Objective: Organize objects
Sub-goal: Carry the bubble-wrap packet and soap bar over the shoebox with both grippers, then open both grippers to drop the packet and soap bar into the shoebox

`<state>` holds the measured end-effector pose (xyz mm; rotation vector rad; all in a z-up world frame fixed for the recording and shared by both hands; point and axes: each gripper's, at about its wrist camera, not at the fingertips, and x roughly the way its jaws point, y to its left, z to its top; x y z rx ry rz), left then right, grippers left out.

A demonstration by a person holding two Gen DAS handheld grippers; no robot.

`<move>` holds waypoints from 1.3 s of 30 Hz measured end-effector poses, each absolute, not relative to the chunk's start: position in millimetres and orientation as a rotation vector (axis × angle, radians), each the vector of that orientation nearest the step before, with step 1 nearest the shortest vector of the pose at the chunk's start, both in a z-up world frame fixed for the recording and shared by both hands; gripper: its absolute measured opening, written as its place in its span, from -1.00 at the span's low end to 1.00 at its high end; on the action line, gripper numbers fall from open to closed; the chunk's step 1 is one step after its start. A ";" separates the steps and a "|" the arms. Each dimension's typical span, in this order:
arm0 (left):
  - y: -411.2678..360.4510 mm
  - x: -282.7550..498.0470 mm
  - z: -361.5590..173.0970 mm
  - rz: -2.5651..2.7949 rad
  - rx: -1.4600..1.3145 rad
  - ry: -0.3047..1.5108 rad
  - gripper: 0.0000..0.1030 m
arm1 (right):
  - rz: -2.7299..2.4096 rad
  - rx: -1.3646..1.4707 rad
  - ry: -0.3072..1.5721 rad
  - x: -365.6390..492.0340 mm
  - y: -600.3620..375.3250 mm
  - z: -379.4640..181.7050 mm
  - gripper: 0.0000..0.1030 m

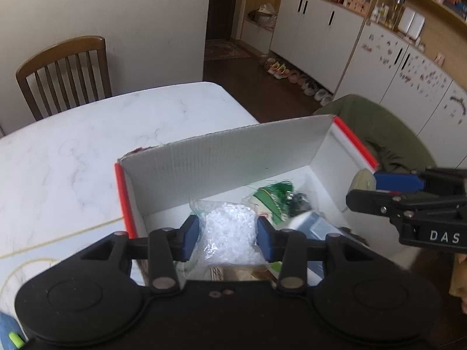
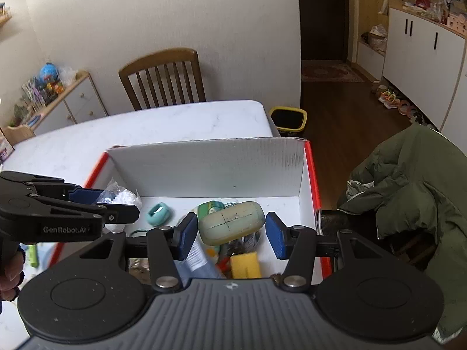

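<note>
A lived-in home: a marble-look dining table (image 1: 87,145) with a wooden chair (image 2: 163,78), white cabinets (image 1: 315,35), and shoes (image 1: 294,77) lining the hallway.

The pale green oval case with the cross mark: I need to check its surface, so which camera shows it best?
The right wrist view: the pale green oval case lies full-face there between the open jaws, cross mark plain. The left wrist view shows only its rounded end behind the right gripper.
</note>
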<state>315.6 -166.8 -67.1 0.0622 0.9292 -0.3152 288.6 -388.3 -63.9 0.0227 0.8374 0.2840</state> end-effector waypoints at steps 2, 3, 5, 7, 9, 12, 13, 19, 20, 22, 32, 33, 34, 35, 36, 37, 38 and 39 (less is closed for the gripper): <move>-173.1 321.5 -73.4 -0.307 0.094 0.934 -0.20 | 0.290 0.010 0.850 299.0 -386.1 -69.6 -0.02; -175.8 324.8 -76.6 -0.301 0.100 0.941 -0.20 | 0.292 0.004 0.858 303.9 -384.8 -72.3 -0.02; -180.2 332.0 -81.8 -0.293 0.110 0.956 -0.20 | 0.302 -0.017 0.873 313.4 -381.3 -78.5 -0.02; -183.8 338.6 -87.0 -0.282 0.123 0.969 -0.20 | 0.307 -0.040 0.887 321.5 -377.7 -85.2 -0.02; -186.6 344.9 -93.2 -0.276 0.131 0.989 -0.20 | 0.308 -0.049 0.903 328.8 -375.3 -91.6 -0.02; -188.8 352.6 -102.8 -0.264 0.131 1.021 -0.20 | 0.321 -0.068 0.921 335.7 -371.5 -99.1 -0.02; -189.8 354.3 -105.8 -0.262 0.134 1.031 -0.20 | 0.324 -0.071 0.927 337.4 -370.4 -101.3 -0.02; -194.1 363.4 -120.8 -0.254 0.139 1.096 -0.19 | 0.353 -0.081 0.964 345.3 -367.3 -112.1 -0.02; -193.4 364.1 -121.9 -0.252 0.134 1.100 -0.20 | 0.357 -0.076 0.970 346.7 -367.6 -112.7 -0.01; -192.2 365.1 -122.6 -0.254 0.126 1.108 -0.19 | 0.352 -0.068 0.985 348.9 -367.9 -113.9 -0.01; -188.9 363.7 -118.1 -0.234 0.147 1.111 0.10 | 0.352 -0.032 1.006 352.3 -372.2 -114.2 0.00; -187.9 362.8 -116.9 -0.239 0.148 1.112 0.10 | 0.353 -0.027 1.006 351.7 -373.4 -113.5 0.00; -187.5 361.5 -116.2 -0.244 0.149 1.113 0.12 | 0.355 -0.024 1.004 351.0 -373.9 -112.8 0.00; -187.2 359.8 -115.1 -0.247 0.150 1.112 0.13 | 0.355 -0.024 1.000 349.7 -374.8 -111.7 0.00; -186.8 358.0 -113.8 -0.249 0.149 1.110 0.15 | 0.355 -0.022 0.997 348.3 -375.7 -110.4 0.00; -187.8 355.9 -113.2 -0.251 0.149 1.106 0.16 | 0.356 -0.018 0.995 346.7 -376.7 -108.7 0.00; -187.6 353.9 -111.6 -0.254 0.150 1.101 0.19 | 0.357 -0.016 0.992 344.9 -377.8 -106.5 0.00; -188.5 354.2 -109.7 -0.259 0.149 1.097 0.22 | 0.358 -0.015 0.987 342.2 -379.1 -103.6 0.02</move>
